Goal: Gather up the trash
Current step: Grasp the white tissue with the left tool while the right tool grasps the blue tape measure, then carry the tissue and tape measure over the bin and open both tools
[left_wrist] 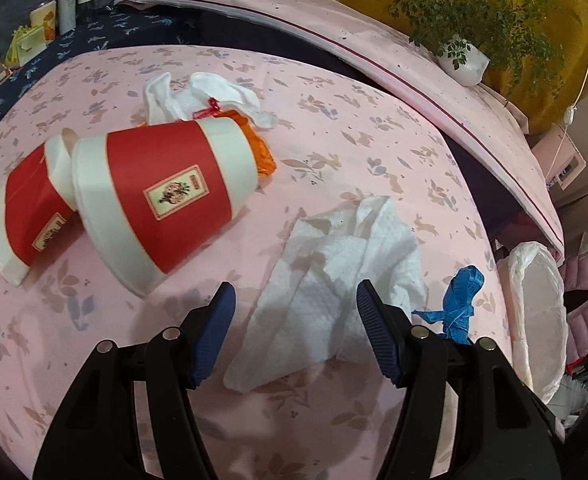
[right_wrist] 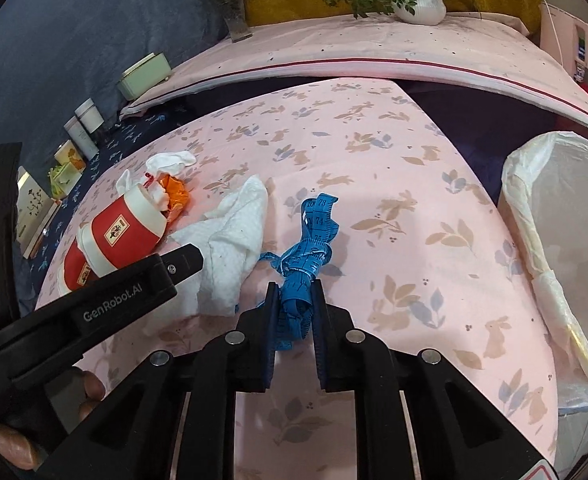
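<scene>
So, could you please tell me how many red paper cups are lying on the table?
2. One red cup lies on its side near the orange wrapper; the second cup lies behind it, partly hidden, its mouth against the first's base.

I saw a crumpled blue measuring tape [right_wrist: 311, 240] lying on the pink cloth, its near end pinched between my right gripper's [right_wrist: 294, 300] pads. A rumpled white paper towel [left_wrist: 333, 280] lay just beside it. Two red-and-white paper cups [left_wrist: 154, 200] lay tipped over, near a white-lined bin [right_wrist: 565, 240].
</scene>
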A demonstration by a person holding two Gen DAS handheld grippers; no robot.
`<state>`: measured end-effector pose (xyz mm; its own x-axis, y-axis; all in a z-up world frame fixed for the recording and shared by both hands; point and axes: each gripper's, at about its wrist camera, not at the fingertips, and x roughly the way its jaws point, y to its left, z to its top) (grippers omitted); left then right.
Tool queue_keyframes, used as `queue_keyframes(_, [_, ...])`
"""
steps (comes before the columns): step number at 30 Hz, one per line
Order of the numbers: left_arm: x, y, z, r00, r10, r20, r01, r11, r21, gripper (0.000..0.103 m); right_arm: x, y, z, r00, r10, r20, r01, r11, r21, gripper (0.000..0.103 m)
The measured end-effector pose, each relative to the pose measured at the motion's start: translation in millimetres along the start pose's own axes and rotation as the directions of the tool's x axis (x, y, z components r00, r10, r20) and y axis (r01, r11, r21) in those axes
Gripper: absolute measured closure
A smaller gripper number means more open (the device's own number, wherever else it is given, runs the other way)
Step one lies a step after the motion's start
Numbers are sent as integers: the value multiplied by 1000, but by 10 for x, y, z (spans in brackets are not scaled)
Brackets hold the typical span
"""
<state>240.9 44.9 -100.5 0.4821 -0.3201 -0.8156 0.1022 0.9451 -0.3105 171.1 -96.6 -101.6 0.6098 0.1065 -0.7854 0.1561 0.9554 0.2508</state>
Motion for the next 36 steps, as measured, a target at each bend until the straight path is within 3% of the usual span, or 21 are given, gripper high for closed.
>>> queue_keyframes(3, [9,-83,-11,998,-60,-5,60,998,-11,43,7,-74,-11,1000,-5,-2,5,1000,9,88])
queue_keyframes(10, [175,-339,-1,1000,-21,-16,21,999,40,44,13,-166,-54,1000,10,-9,-10,1000,27,88])
queue_keyframes(11, [177,-355,1,1000,-25,-15,26,999,44,53,8,-173,-63,1000,11,-9,-10,1000,27,88])
queue_keyframes(12, [181,-370,-1,999,-40,-23,41,998,49,71,2,-183,-69,1000,11,-8,-11,1000,29,88])
queue_keyframes(15, [172,-437,-36,997,-64,-35,66,995,71,91,-28,-236,-77,1000,15,-5,-15,999,39,88])
queue_keyframes(17, [125,-496,-54,997,-65,-27,68,993,96,99,-56,-272,-72,1000,14,1,-14,999,47,88])
queue_keyframes(27, [-234,-815,-37,995,-90,41,83,984,157,101,-388,-577,-39,998,2,67,-8,995,101,89])
queue_keyframes(36, [-493,-1345,-103,989,-133,71,112,964,240,101,-781,-965,-26,989,-27,142,3,986,165,90])
